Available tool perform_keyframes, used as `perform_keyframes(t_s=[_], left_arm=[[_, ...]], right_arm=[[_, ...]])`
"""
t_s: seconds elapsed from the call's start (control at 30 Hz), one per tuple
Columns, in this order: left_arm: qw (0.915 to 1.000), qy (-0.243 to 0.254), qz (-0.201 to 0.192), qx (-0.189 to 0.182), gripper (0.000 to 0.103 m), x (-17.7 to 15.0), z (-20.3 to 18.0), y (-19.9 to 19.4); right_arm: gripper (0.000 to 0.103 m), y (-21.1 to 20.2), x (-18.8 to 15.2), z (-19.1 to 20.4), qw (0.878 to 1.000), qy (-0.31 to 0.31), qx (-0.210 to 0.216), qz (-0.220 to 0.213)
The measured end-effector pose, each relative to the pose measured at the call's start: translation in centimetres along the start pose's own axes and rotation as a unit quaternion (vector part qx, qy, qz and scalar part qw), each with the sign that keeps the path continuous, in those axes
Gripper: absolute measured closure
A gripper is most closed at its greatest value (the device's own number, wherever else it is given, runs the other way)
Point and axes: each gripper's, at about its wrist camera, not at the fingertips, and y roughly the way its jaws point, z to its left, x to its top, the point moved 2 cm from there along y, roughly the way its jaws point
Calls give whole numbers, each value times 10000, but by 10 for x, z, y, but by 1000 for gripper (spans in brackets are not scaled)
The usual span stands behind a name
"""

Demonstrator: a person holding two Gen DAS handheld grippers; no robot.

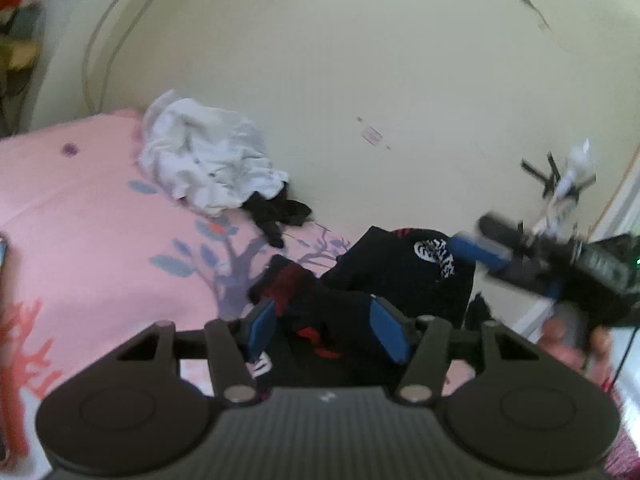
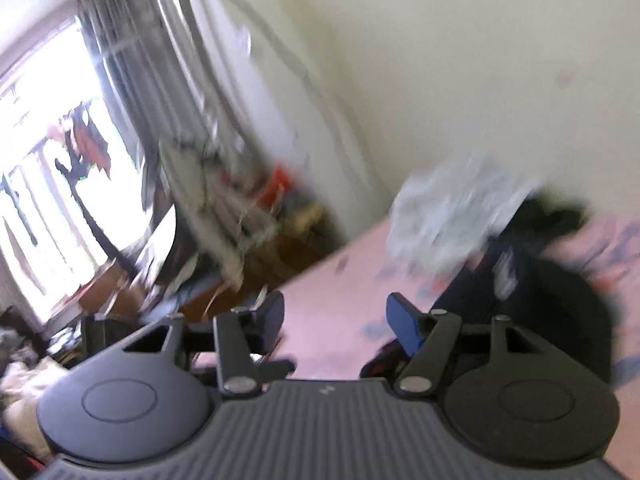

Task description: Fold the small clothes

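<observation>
Left gripper (image 1: 326,326) jaws apart over the dark garment (image 1: 384,280), pads clear of it, its long axis running 7 to 1 o'clock on the pink bedsheet (image 1: 88,216); right gripper (image 2: 336,322) jaws apart, empty; white clothes (image 1: 204,160) at 11 o'clock beyond.

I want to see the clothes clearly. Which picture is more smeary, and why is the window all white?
Right wrist view: heavily smeared, the white clothes pile streaky, the window washed out by glare. Left wrist view: sharper, white clothes pile readable; fisheye curves its edges.
</observation>
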Motion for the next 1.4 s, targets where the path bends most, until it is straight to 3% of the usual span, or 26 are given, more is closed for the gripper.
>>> perform_keyframes(t_s=[0.1, 0.2, 0.3, 0.4, 0.47, 0.53, 0.63, 0.73, 0.77, 0.8, 0.83, 0.87, 0.97, 1.13, 1.23, 1.3, 1.33, 1.4], left_arm=[[9984, 557, 25, 60, 48, -4, -27, 11], [9927, 1204, 1, -14, 40, -10, -60, 21], [9838, 1783, 81, -171, 26, -22, -92, 41], [9789, 2021, 270, -157, 24, -33, -108, 57], [9766, 2130, 276, 68, 23, -37, -109, 62], [9753, 2180, 175, 326, 22, -37, -105, 60], [9779, 2035, 88, 469, 14, -31, -95, 56], [9768, 2061, 272, 507, 13, -29, -88, 67], [9778, 2005, 463, 390, 18, -30, -84, 77], [9790, 1903, 649, 339, 30, -32, -79, 86], [9792, 1783, 920, 291, 62, -35, -73, 98], [9797, 1618, 1171, 168, 79, -37, -67, 106], [9858, 1261, 1108, -68, 92, -31, -58, 94], [9953, 769, 528, -241, 92, -16, -34, 25], [9981, 359, 478, -149, 92, -17, -13, 3], [9982, 174, 558, 124, 92, -19, 1, 8], [9975, 62, 658, 263, 92, -23, 9, 15], [9951, -82, 840, 523, 91, -27, 22, 34]], right_arm=[[44, -38, -4, -31, 9954, 311, -592, -689], [46, -57, -26, -73, 9818, 902, -1374, -952], [55, -37, -60, -113, 9697, 2037, -1196, -615], [55, -11, -62, -95, 9791, 1665, -1059, -500], [56, 3, -50, -83, 9846, 1552, -699, -396], [56, 11, -42, -78, 9884, 1356, -637, -240], [56, 20, -36, -81, 9903, 1292, -500, -91], [56, 33, -31, -84, 9894, 1417, -307, -51], [55, 44, -32, -84, 9890, 1452, -259, -50], [55, 45, -31, -85, 9888, 1481, -206, -35], [55, 46, -27, -86, 9884, 1511, -174, -8], [55, 48, -25, -88, 9880, 1535, -167, 20], [55, 47, -20, -84, 9886, 1496, -137, 97], [57, 69, -12, -64, 9922, 1210, 160, 258], [86, 108, -16, -44, 9957, 638, -105, 669], [88, 144, -30, -44, 9935, 155, -408, 1049], [87, 164, -40, -51, 9895, -50, -802, 1204], [80, 180, -44, -66, 9887, 228, -862, 1208]])
